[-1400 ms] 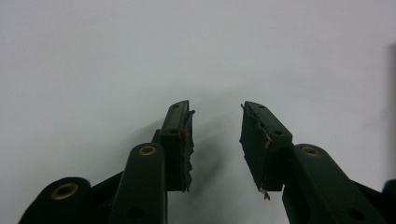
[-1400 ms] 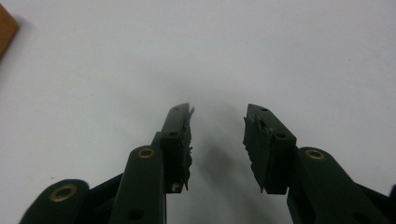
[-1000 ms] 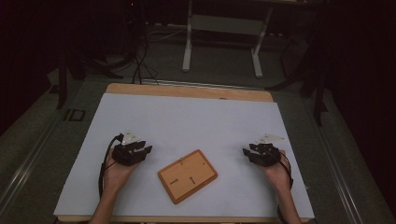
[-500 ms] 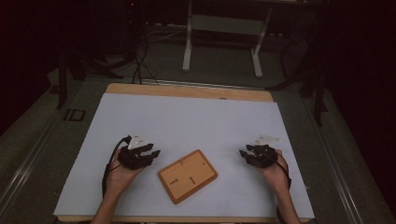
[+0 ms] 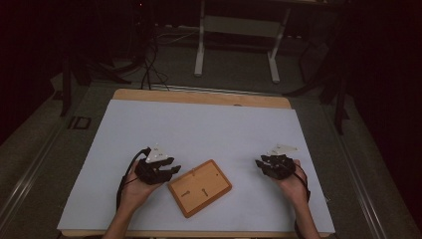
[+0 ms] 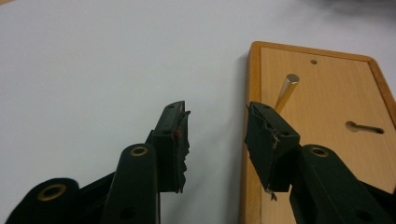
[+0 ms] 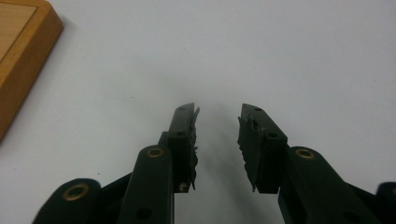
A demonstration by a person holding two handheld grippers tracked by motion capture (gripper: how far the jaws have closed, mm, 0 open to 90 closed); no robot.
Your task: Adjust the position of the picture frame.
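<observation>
1. My left gripper [image 5: 171, 170] hovers low over the white table [image 5: 209, 129], jaws spread with nothing between them, right at the wooden board's [image 5: 199, 187] near-left edge.
2. In the left gripper view that board [image 6: 327, 126] sits at my one o'clock; one jaw hangs over its rim, the other over bare table.
3. A small metal pin [image 6: 286, 91] lies on the board just beyond that jaw, its long axis slanting from twelve toward one o'clock. A keyhole slot [image 6: 364, 127] sits further off at two o'clock.
4. My right gripper [image 5: 262, 164] is parted too, holding nothing, well apart from the board on the other side. In the right gripper view only a board corner [image 7: 23, 56] peeks in at ten o'clock.
5. So the left hand is clearly the nearer one; I judge the pin is its job, and a short push forward and slightly right should straddle it.
6. Room is generous: open table at nine and twelve o'clock from the board. The raised rim is the one edge I'd watch, since a jaw could catch on it.
</observation>
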